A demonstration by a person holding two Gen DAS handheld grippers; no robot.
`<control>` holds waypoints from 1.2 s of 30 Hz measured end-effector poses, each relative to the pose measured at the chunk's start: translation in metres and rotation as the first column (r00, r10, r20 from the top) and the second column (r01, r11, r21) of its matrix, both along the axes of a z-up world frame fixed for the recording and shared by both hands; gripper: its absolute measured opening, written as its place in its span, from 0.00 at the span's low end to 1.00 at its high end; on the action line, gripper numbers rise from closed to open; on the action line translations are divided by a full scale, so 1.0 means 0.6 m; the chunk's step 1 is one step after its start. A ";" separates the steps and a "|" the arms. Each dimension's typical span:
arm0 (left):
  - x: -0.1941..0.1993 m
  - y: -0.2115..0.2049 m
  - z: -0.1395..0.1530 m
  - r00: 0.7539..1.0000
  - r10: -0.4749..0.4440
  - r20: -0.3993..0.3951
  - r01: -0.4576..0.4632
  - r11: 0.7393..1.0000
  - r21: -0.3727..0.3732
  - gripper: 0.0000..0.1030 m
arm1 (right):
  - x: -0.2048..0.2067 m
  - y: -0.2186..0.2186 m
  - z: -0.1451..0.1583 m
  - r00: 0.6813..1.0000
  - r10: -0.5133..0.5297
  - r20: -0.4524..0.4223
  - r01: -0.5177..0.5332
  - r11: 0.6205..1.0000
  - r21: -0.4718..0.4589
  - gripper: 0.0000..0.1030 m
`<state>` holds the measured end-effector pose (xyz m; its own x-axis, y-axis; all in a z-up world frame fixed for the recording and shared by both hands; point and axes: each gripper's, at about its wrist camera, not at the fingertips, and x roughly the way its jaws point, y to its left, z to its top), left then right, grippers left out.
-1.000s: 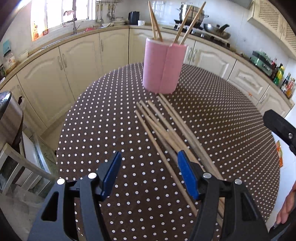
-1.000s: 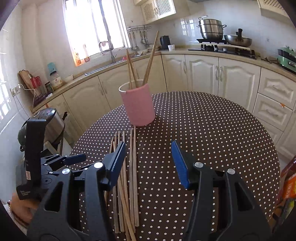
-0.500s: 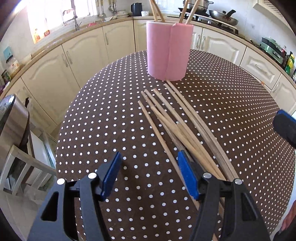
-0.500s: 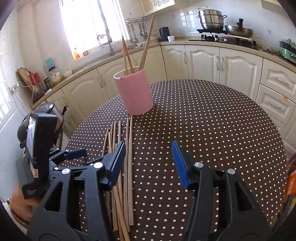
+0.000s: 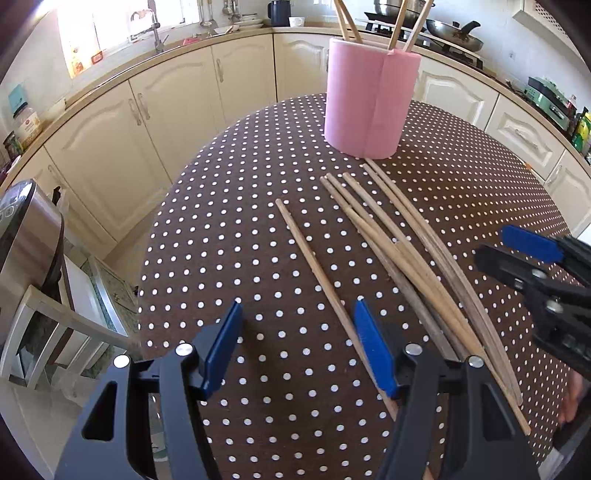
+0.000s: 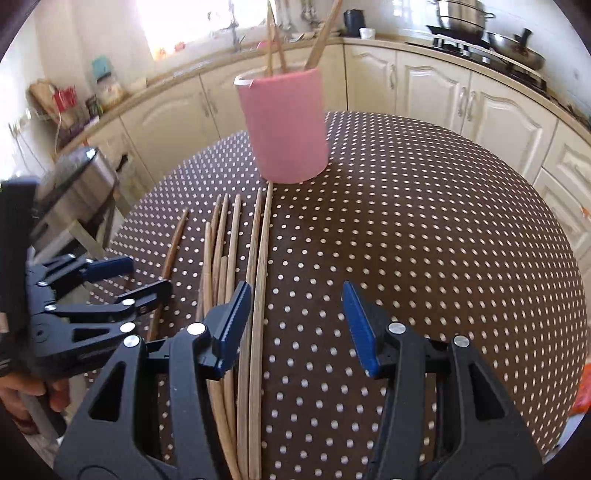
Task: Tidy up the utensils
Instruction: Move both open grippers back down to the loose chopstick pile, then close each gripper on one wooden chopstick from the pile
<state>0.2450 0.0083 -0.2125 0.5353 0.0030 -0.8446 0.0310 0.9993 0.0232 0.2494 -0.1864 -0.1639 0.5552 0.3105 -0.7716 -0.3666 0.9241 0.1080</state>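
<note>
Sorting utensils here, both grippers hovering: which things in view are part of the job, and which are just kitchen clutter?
Part of the job:
- loose wooden chopsticks lying on the dotted table
- pink cylindrical holder, some chopsticks already inside
- left gripper, right gripper, both open and empty

Just lying about:
- steel cooker beside the table
- black wok on the stove
- dark kettle

That tablecloth [image 5: 229, 236] is rocking dark brown with white polka dots all over. The holder [image 5: 371, 98] is sitting there in plain bubblegum pink with a white rim peeking out. The chopsticks [image 5: 399, 243] are showing pale tan wood, a couple running greyer and darker. Both grippers are wearing black frames, the left gripper [image 5: 297, 347] and the right gripper [image 6: 293, 325] each showing bright blue pads [image 6: 356, 326] and silver bolts. The cabinets [image 5: 159, 122] are glowing cream.
</note>
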 end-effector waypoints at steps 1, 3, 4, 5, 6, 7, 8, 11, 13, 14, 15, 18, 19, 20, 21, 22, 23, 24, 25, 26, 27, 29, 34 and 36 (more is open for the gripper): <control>0.000 0.001 0.000 1.000 -0.002 -0.001 0.002 1.000 -0.003 0.61 | 0.006 0.006 -0.004 1.000 0.005 -0.008 -0.006 1.000 -0.012 0.46; -0.002 0.002 0.001 1.000 0.001 -0.001 -0.001 1.000 -0.002 0.61 | 0.019 0.013 -0.010 1.000 0.009 -0.023 -0.010 0.999 -0.037 0.42; -0.001 -0.001 0.000 1.000 -0.001 0.003 0.001 1.000 0.009 0.61 | 0.023 0.016 -0.013 1.000 0.011 -0.029 -0.013 0.999 -0.045 0.41; 0.001 -0.002 -0.001 1.000 0.000 0.005 0.000 1.000 0.008 0.61 | 0.027 0.019 -0.016 0.999 0.016 -0.035 -0.018 0.998 -0.056 0.40; 0.003 -0.002 -0.001 1.000 0.003 0.007 -0.003 1.000 0.005 0.61 | 0.030 0.023 -0.018 0.999 0.018 -0.036 -0.020 0.998 -0.067 0.39; 0.004 -0.002 -0.001 1.000 0.004 0.009 -0.004 1.000 0.006 0.61 | 0.031 0.026 -0.020 0.999 0.020 -0.039 -0.023 0.997 -0.077 0.39; 0.004 -0.001 -0.001 1.000 0.004 0.011 -0.004 1.000 0.006 0.61 | 0.034 0.030 -0.021 0.998 0.026 -0.048 -0.030 0.996 -0.081 0.38; 0.008 -0.003 -0.001 1.000 -0.002 0.016 0.002 1.000 0.005 0.61 | 0.037 0.042 -0.024 0.998 0.044 -0.051 -0.049 0.993 -0.106 0.36; 0.011 -0.002 -0.001 1.000 -0.005 0.016 0.005 1.000 0.004 0.61 | 0.040 0.049 -0.025 0.997 0.049 -0.054 -0.055 0.991 -0.120 0.36; 0.011 -0.001 -0.001 1.000 -0.006 0.015 0.006 1.000 0.003 0.61 | 0.042 0.050 -0.023 0.997 0.046 -0.054 -0.052 0.992 -0.116 0.35; 0.011 -0.001 0.000 1.000 -0.006 0.014 0.006 1.000 0.003 0.61 | 0.043 0.054 -0.021 0.998 0.043 -0.051 -0.048 0.993 -0.112 0.35; 0.012 -0.001 0.000 1.000 -0.012 0.019 0.012 1.000 0.004 0.61 | 0.049 0.060 -0.016 0.996 0.064 -0.066 -0.070 0.993 -0.091 0.35; 0.014 -0.001 0.000 1.000 -0.011 0.019 0.011 1.000 0.004 0.61 | 0.050 0.063 -0.017 0.995 0.072 -0.071 -0.079 0.992 -0.099 0.35; 0.015 -0.002 0.000 1.000 -0.011 0.020 0.011 1.000 0.005 0.61 | 0.051 0.065 -0.018 0.994 0.075 -0.075 -0.083 0.990 -0.112 0.35; 0.016 -0.002 -0.001 1.000 -0.011 0.022 0.011 1.000 0.005 0.61 | 0.051 0.067 -0.019 0.994 0.079 -0.081 -0.088 0.990 -0.112 0.35; 0.017 -0.002 0.000 1.000 -0.011 0.022 0.011 1.000 0.005 0.61 | 0.053 0.070 -0.019 0.992 0.084 -0.089 -0.094 0.990 -0.106 0.35; 0.018 -0.001 -0.001 1.000 -0.012 0.023 0.012 1.000 0.005 0.61 | 0.054 0.075 -0.019 0.992 0.086 -0.092 -0.096 0.989 -0.110 0.35; 0.018 -0.001 -0.001 1.000 -0.013 0.022 0.013 1.000 0.005 0.61 | 0.055 0.081 -0.019 0.992 0.090 -0.094 -0.101 0.988 -0.120 0.35; 0.019 -0.002 0.000 1.000 -0.015 0.021 0.015 1.000 0.004 0.61 | 0.057 0.087 -0.019 0.991 0.094 -0.098 -0.107 0.986 -0.131 0.35; 0.019 -0.002 0.000 1.000 -0.018 0.020 0.018 1.000 0.005 0.61 | 0.059 0.091 -0.019 0.990 0.097 -0.103 -0.111 0.984 -0.140 0.35; 0.019 -0.001 -0.001 1.000 -0.022 0.020 0.022 1.000 0.005 0.61 | 0.061 0.096 -0.020 0.988 0.101 -0.117 -0.118 0.981 -0.153 0.35; 0.019 0.003 -0.001 0.999 -0.028 0.017 0.028 1.000 0.001 0.61 | 0.061 0.108 -0.024 0.981 0.123 -0.150 -0.149 0.973 -0.177 0.35; 0.023 0.002 0.001 0.999 -0.029 0.014 0.029 1.000 0.001 0.59 | 0.076 0.127 -0.030 0.976 0.127 -0.178 -0.163 0.966 -0.201 0.28; 0.027 0.006 0.003 1.000 -0.026 0.008 0.026 1.000 0.000 0.52 | 0.082 0.136 -0.031 0.972 0.131 -0.196 -0.171 0.964 -0.202 0.20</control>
<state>0.2610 0.0117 -0.2110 0.5418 -0.0110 -0.8404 0.0568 0.9981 0.0235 0.2985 -0.1048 -0.1826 0.3611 0.1951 -0.9119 -0.4968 0.8678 -0.0111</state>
